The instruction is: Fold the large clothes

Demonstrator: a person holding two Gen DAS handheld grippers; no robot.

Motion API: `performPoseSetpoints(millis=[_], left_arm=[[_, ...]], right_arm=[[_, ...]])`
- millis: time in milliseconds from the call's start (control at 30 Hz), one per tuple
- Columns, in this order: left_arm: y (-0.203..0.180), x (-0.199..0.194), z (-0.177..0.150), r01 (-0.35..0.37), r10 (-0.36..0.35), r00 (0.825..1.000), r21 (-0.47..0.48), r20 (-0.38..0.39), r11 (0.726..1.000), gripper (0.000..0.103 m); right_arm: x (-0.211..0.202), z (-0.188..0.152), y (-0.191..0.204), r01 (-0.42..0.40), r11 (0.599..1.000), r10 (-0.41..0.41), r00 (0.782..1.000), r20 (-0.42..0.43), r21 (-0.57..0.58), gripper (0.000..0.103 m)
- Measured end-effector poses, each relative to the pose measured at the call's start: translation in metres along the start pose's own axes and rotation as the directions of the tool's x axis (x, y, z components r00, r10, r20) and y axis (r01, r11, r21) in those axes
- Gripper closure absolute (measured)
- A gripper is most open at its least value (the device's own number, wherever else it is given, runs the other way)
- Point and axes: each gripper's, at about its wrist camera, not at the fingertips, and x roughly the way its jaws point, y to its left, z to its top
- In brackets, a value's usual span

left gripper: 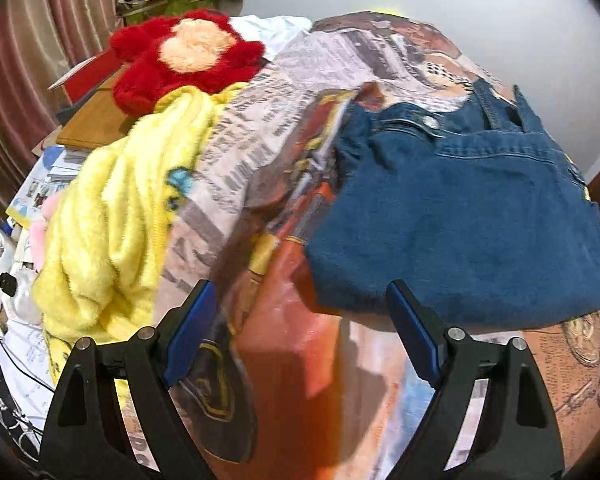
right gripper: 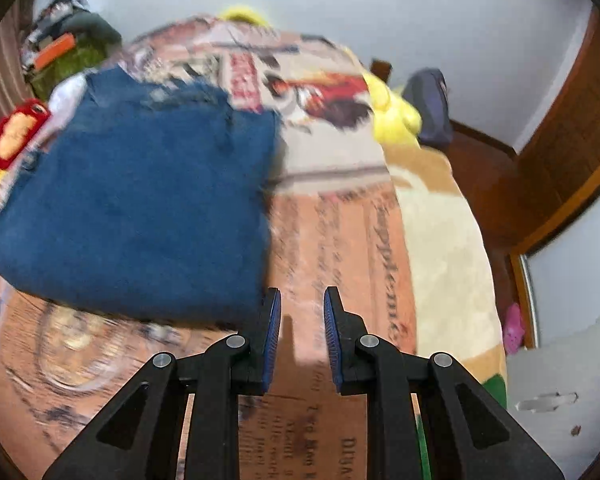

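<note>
yellow fleece [left gripper: 112, 216], red plush [left gripper: 180, 60], beside jeans [left gripper: 460, 216]

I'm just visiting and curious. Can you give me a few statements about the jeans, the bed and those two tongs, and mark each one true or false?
1. The blue jeans lie folded on the printed bedspread. True.
2. The left tongs are clamped on the jeans. False: their fingers stand wide apart with nothing between them.
3. The right tongs hold a yellow towel. False: they are nearly closed, leaving a narrow gap, and empty.
4. A red flower-shaped plush lies beyond the yellow fluffy blanket. True.
5. The jeans hang from a hanger. False: they rest flat on the bed.
</note>
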Motion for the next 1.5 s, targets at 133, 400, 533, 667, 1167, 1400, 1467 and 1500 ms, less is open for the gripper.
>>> performPoseSetpoints(millis=[133,400,533,667,1167,1400,1467,1500], left_arm=[[-0.015,-0.004,0.000,0.110,-0.110,0.994,-0.045,0.006,0.993,0.016],[-0.038,0.014,-0.002,0.374,-0.392,0.919,-0.230,-0.037,0.899,0.016],[-0.043,0.038,-0.006,0.429,-0.472,0.878,-0.308,-0.080,0.849,0.016],[-0.046,0.064,-0.006,0.436,-0.496,0.863,-0.357,-0.092,0.826,0.017],[-0.057,0.092,0.040,0.245,-0.244,0.969,-0.358,0.047,0.901,0.053],[-0.070,0.024,0.057,0.193,-0.154,0.973,-0.243,0.169,0.951,0.068],[-0.072,0.002,0.058,0.193,-0.149,0.965,-0.201,0.215,0.960,0.069],[-0.072,-0.011,0.059,0.195,-0.148,0.957,-0.176,0.249,0.965,0.070]], right_arm=[[-0.025,0.016,0.033,-0.081,0.996,0.084,0.994,0.072,-0.045,0.086],[-0.024,0.041,0.102,-0.234,0.965,0.245,0.965,0.088,-0.121,0.086],[0.005,0.038,0.127,-0.252,0.956,0.257,0.966,0.012,-0.149,0.086],[0.031,0.028,0.131,-0.282,0.953,0.280,0.959,-0.037,-0.109,0.086],[0.025,0.030,0.129,-0.345,0.935,0.339,0.938,-0.075,-0.088,0.086],[-0.001,0.026,0.141,-0.350,0.928,0.342,0.936,-0.083,-0.126,0.086],[-0.009,0.027,0.148,-0.361,0.923,0.354,0.932,-0.073,-0.136,0.086],[-0.013,0.031,0.153,-0.370,0.918,0.364,0.929,-0.069,-0.142,0.086]])
